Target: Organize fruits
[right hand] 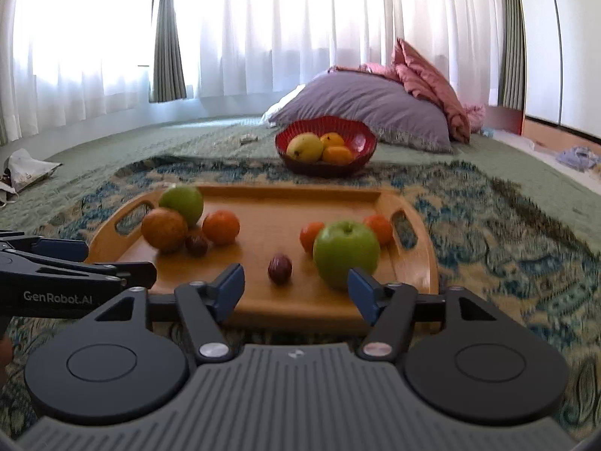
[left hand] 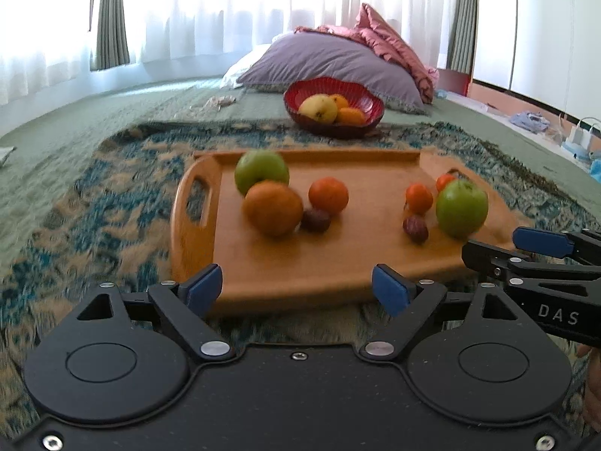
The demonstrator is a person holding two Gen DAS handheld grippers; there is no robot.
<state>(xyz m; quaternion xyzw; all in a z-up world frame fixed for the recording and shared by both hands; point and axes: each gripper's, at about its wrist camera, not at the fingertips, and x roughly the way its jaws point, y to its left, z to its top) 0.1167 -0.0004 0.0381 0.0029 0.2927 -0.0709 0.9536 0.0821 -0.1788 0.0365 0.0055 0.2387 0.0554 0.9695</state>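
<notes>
A wooden tray [left hand: 357, 263] [right hand: 263, 300] lies on the patterned blanket and carries two groups of fruit. On its left stand a green apple [left hand: 261, 170] [right hand: 182, 201], a large orange [left hand: 272, 208] [right hand: 164, 230], a small orange [left hand: 328, 195] [right hand: 221, 227] and a dark plum [left hand: 315, 220] [right hand: 196, 244]. On its right are a green apple [left hand: 461, 208] [right hand: 345, 253], small oranges [left hand: 419, 198] [right hand: 311, 236] and a plum [left hand: 416, 228] [right hand: 280, 268]. My left gripper [left hand: 296, 291] [right hand: 116, 267] hovers open at the tray's near edge. My right gripper [right hand: 295, 291] [left hand: 503, 244] is open with nothing between its pads, just short of the right apple.
A red bowl [left hand: 370, 92] [right hand: 358, 127] behind the tray holds a yellow mango and orange fruits. A grey pillow [left hand: 330, 60] [right hand: 375, 105] and pink bedding lie beyond it. White curtains fill the back. Loose clutter [left hand: 578, 139] lies at the far right.
</notes>
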